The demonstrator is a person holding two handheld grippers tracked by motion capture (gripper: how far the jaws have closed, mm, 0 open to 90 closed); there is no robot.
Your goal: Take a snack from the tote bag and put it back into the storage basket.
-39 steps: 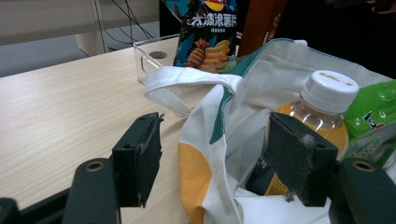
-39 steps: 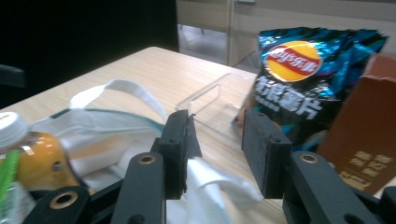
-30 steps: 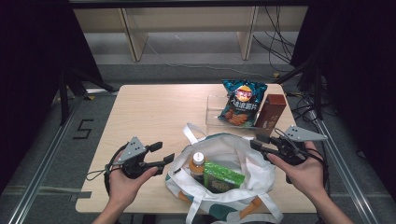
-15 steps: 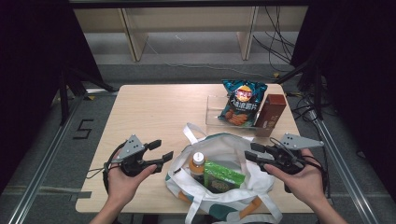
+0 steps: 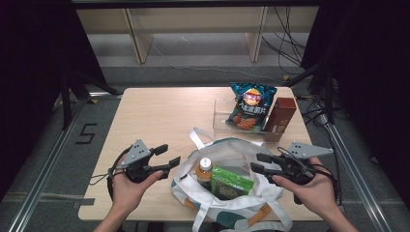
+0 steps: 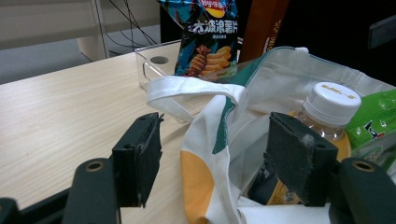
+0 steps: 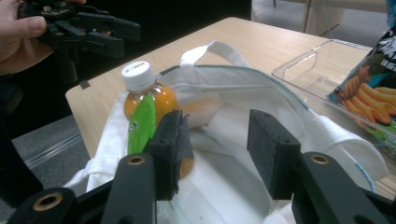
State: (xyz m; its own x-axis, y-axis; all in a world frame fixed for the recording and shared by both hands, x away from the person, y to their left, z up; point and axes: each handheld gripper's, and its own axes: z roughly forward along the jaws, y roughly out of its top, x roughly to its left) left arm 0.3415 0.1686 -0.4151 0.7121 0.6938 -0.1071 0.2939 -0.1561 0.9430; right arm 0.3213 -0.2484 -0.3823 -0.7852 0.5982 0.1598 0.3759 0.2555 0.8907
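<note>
High view showed the tote bag [image 5: 232,193] lying at the table's [image 5: 159,116] near edge, holding a bottle [image 5: 204,170] and a green packet [image 5: 231,182]. The left gripper [image 5: 169,155] sat beside its left rim, jaws apart and empty. The right gripper [image 5: 257,163] hovered over its right rim; its jaws had just been opening, nothing between them.

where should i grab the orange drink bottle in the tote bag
Grip the bottle at the neck just under its white cap, coming from straight above. It stands upright in the bag with the green packet against it, so probably the top alone is free.
</note>
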